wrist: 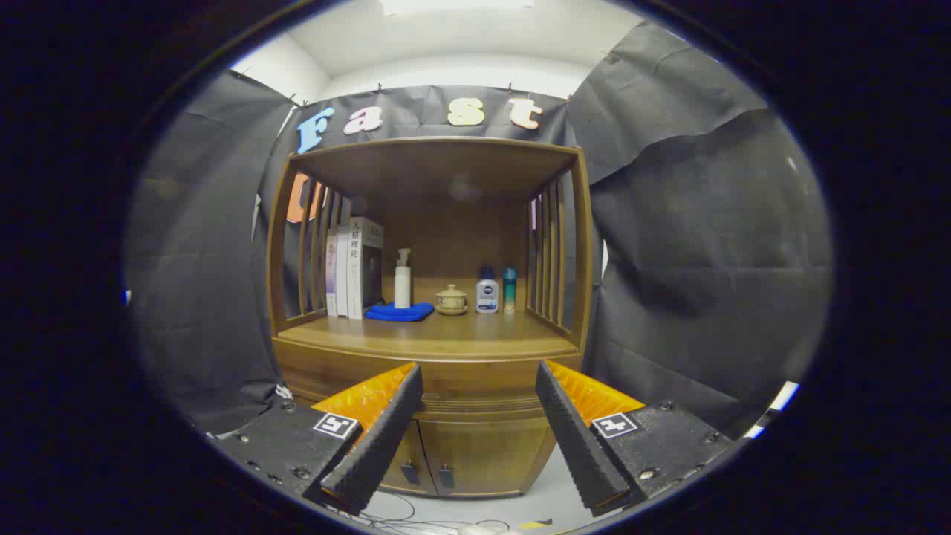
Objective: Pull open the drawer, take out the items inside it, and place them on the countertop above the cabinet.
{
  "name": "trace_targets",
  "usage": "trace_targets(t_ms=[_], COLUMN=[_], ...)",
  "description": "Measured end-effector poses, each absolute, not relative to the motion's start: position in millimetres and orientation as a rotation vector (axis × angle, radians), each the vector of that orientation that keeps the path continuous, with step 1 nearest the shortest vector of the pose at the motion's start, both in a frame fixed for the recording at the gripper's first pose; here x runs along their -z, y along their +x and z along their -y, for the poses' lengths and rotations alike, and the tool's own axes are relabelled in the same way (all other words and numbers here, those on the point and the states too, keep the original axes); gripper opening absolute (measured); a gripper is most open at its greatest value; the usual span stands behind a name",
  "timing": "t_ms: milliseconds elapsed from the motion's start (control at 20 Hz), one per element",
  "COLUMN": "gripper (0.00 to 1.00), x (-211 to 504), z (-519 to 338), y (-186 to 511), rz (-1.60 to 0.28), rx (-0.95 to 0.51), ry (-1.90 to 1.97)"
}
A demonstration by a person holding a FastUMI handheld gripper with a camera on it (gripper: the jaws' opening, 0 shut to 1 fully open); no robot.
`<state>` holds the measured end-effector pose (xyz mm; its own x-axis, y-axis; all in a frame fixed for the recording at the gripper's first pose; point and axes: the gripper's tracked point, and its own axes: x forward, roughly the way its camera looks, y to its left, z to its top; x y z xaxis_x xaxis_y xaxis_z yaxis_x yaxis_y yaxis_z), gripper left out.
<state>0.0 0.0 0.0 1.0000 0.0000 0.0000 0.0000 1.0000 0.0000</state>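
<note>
Tool (pixel 479 383) fingers wide apart, nothing held

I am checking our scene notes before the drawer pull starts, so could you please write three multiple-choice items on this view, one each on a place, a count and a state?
1. Where does the white pump bottle stand?
A. on the folded blue cloth
B. on the floor
C. on top of the books

2. How many small handles show on the lower cabinet doors?
A. none
B. two
C. five

3. How is the claw?
A. shut on the teacup
B. shut on a book
C. open

Answers:
1 A: the white pump bottle stands on the folded blue cloth on the wooden cabinet's countertop.
2 B: two dark handles hang side by side.
3 C: the claw has its fingers spread wide, holding nothing.
</note>
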Motion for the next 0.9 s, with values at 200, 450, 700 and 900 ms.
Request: trace_targets(t_ms=[200,450,700,900], gripper=[1.00,1.00,1.00,1.00], x=[-2.4,-5.1,0.8,10.5], z=[0.6,0.4,-4.6,-16.4], y=[0.6,3.7,13.3,32.9], rz=[0.004,0.012,0.000,-0.003], rx=[0.002,0.000,-0.004,-0.016], ry=[-0.002,-0.006,-0.012,-0.019])
